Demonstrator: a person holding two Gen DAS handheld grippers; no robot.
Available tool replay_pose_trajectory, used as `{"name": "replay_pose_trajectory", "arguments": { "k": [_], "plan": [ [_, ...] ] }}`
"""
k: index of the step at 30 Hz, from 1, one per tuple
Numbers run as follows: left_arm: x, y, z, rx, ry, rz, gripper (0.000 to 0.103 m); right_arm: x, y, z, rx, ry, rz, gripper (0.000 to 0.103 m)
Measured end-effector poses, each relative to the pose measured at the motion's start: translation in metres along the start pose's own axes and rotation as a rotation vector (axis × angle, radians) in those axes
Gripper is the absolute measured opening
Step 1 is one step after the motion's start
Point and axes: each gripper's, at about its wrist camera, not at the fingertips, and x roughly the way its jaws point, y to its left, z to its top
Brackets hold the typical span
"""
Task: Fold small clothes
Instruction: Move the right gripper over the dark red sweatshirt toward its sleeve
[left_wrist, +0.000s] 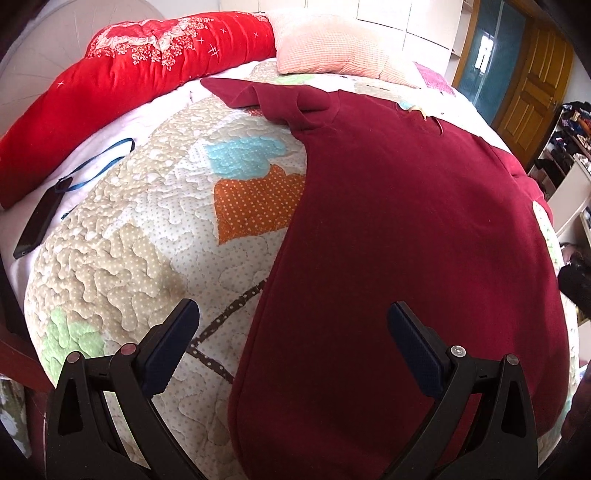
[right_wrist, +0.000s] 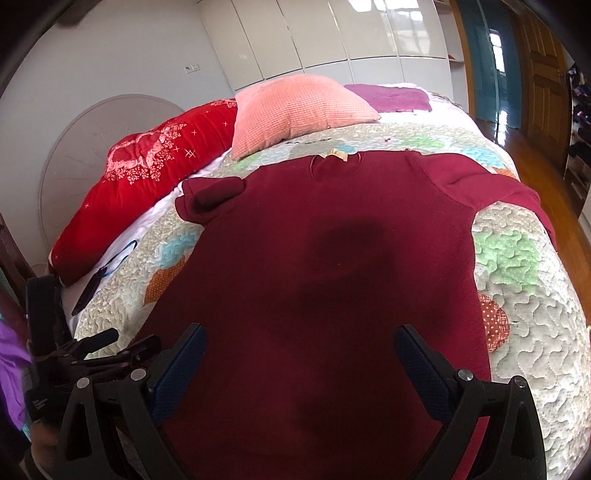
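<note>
1. While both tools hover above the bed, a dark red sweater (right_wrist: 332, 258) lies spread flat on the patchwork quilt (right_wrist: 535, 332), its long axis running from the near edge of the bed toward the pillows.
2. Its collar (right_wrist: 334, 162), with a small pale label, points away toward the pink cushion (right_wrist: 295, 110); the hem is nearest the cameras.
3. One sleeve (right_wrist: 210, 195) is folded in at the shoulder on the side of the red bolster (right_wrist: 147, 177); the other sleeve (right_wrist: 491, 188) drapes toward the bed's far side.
4. The left gripper (left_wrist: 293, 317) has its jaws wide apart, holding nothing, over the sweater's side edge.
5. The right gripper (right_wrist: 299, 343) is likewise spread wide and empty, above the lower body of the sweater.
6. A dark phone (left_wrist: 37, 225) with a blue lanyard lies near the bolster, well apart from the sweater.
</note>
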Motion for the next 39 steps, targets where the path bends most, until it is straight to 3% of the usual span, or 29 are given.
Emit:
{"name": "replay_pose_trajectory", "arguments": {
  "k": [15, 20, 39],
  "plan": [
    [0.009, 0.008, 0.019, -0.033, -0.011, -0.001, 0.102, 0.025, 0.012, -0.008, -0.063, 0.027, -0.048, 0.092],
    [0.013, 0.011, 0.028, -0.051, -0.018, -0.013, 0.102, 0.036, 0.023, -0.007, -0.090, 0.041, -0.044, 0.080],
    [0.036, 0.033, 0.097, -0.129, -0.086, -0.021, 0.102, 0.072, 0.059, 0.003, -0.152, 0.081, -0.035, 0.080]
  ]
}}
